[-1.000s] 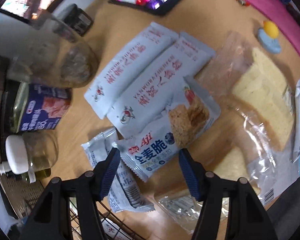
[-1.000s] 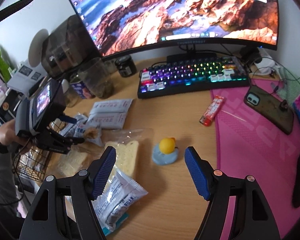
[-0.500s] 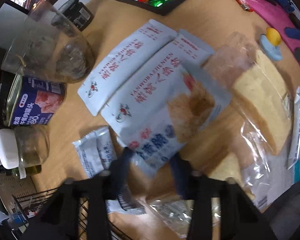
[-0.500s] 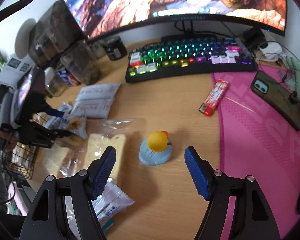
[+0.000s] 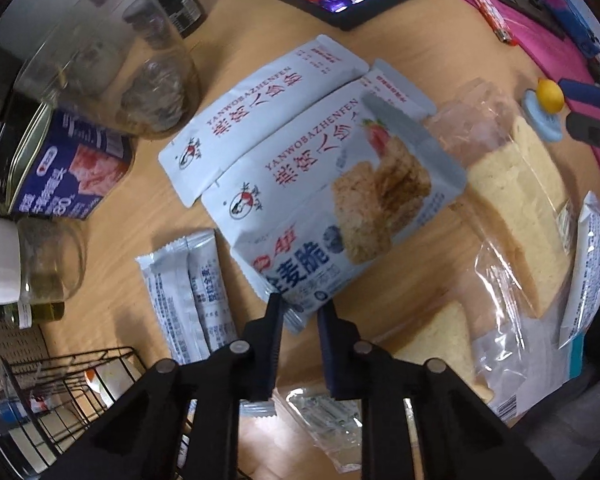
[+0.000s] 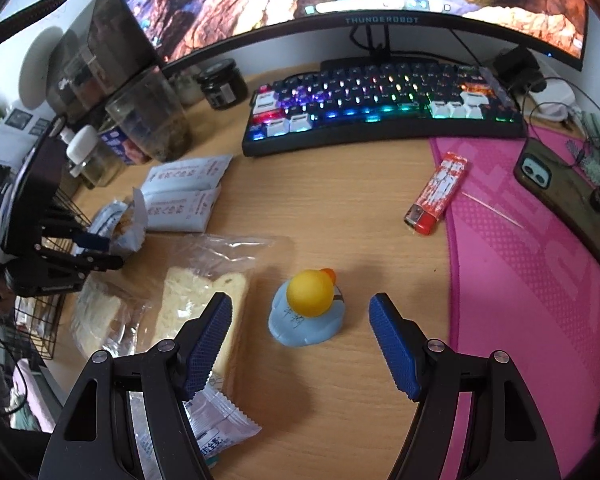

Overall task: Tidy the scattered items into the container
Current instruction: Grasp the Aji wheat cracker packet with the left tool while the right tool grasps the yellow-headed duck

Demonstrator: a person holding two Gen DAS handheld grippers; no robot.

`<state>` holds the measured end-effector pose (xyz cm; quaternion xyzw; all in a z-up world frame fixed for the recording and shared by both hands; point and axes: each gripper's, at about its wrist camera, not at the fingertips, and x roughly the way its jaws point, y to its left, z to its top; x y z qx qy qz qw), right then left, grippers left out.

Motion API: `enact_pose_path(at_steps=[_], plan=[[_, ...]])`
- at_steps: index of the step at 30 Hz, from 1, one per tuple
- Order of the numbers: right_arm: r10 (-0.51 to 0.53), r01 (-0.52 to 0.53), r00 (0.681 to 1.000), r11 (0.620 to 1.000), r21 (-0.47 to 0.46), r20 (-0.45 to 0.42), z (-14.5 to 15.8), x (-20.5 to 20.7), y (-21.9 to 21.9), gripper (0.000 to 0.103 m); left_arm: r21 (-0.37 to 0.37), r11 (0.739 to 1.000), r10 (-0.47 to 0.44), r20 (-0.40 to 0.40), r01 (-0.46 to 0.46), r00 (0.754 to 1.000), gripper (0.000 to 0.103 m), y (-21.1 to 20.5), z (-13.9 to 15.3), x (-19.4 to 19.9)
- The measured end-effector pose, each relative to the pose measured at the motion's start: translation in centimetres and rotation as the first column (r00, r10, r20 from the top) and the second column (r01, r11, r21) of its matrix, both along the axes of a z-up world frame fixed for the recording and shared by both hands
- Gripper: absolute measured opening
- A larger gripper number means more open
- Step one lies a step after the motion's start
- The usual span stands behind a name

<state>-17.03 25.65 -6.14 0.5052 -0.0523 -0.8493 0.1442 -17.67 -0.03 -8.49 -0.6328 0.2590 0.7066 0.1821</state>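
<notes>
cracker packet (image 5: 340, 216) now pinched by left claw (image 5: 298, 320), lifted.

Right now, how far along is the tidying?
Done: little; the wire basket seems to hold a few things. In hand: the left tool, jaws just closing, pinches the cracker packet; the open right tool straddles the rubber duck. Left: white sachets, bread bags, small packets.

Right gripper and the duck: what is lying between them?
Only bare desk separates right gripper from duck, per the right wrist view.
</notes>
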Motion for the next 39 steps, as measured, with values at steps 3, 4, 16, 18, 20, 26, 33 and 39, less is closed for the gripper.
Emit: enact_pose_path(at_steps=[3, 4, 16, 18, 20, 26, 33, 39], plan=[[0.002, -0.002, 1.000, 1.000, 0.003, 0.003, -0.2, -0.2, -0.1, 0.072, 0.038, 0.999, 0.030, 0.004, -0.030, 1.000, 0.018, -0.8, 0.5, 0.6], [0.003, -0.003, 1.000, 1.000, 0.004, 0.005, -0.3, -0.2, -0.2, 0.072, 0.045, 0.998, 0.038, 0.001, -0.038, 0.999, 0.018, -1.1, 0.7, 0.7], [0.012, -0.012, 1.000, 1.000, 0.008, 0.022, -0.7, -0.5, -0.7, 0.072, -0.070, 0.989, -0.137, -0.153, 0.127, 0.979, 0.059, 0.9, 2.2, 3.6], [0.014, -0.014, 1.000, 1.000, 0.006, 0.018, -0.6, -0.3, -0.7, 0.072, -0.069, 0.984, -0.172, -0.144, 0.164, 0.975, 0.061, 1.6, 2.0, 3.9], [0.011, -0.011, 1.000, 1.000, 0.007, 0.018, -0.6, -0.3, -0.6, 0.072, -0.091, 0.976, -0.208, -0.134, 0.196, 0.969, 0.061, 2.4, 1.3, 4.1], [0.004, -0.004, 1.000, 1.000, 0.010, 0.019, -0.4, -0.1, -0.1, 0.072, -0.072, 0.989, -0.138, -0.099, 0.131, 0.986, 0.045, 1.8, 0.3, 3.6], [-0.008, 0.008, 1.000, 1.000, 0.011, 0.025, -0.6, -0.4, 0.4, 0.072, -0.046, 0.998, -0.055, -0.082, 0.051, 0.995, 0.035, 0.0, 0.4, 4.6], [0.003, -0.003, 1.000, 1.000, 0.019, 0.025, -0.8, -0.6, -0.2, 0.072, 0.030, 0.998, 0.050, -0.072, -0.048, 0.996, 0.033, -2.2, 0.9, 5.6]])
